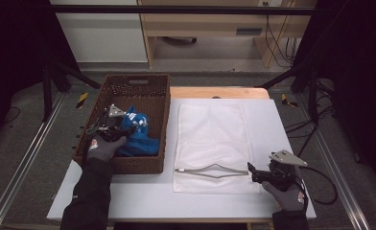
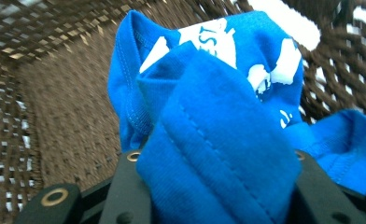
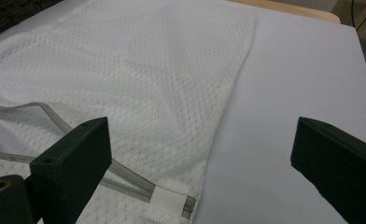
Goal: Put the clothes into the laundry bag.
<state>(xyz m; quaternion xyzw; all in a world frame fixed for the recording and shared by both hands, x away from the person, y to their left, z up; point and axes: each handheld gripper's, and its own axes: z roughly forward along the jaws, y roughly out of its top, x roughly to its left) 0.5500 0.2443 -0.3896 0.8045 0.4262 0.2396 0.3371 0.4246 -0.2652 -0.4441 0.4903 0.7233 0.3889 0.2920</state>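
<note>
A blue garment with white print (image 1: 139, 138) lies bunched in the brown wicker basket (image 1: 138, 79) at the left of the table. My left gripper (image 1: 130, 126) reaches into the basket and is shut on a thick fold of the blue garment (image 2: 218, 116), which bulges up between its two black jaws; the left gripper (image 2: 217, 161) has basket weave (image 2: 55, 116) behind it. A white mesh laundry bag (image 1: 210, 132) lies flat on the table, its zipper (image 1: 210, 171) partly undone along the near edge. My right gripper (image 1: 251, 171) rests open at the bag's near right corner; the right gripper (image 3: 200, 135) has nothing between its jaws above the mesh bag (image 3: 148, 84).
The white tabletop (image 1: 272, 124) has bare room to the right of the bag and along the near edge. A bare wooden strip (image 1: 215, 92) shows at the far edge. Black frame legs and cables stand on the floor to either side.
</note>
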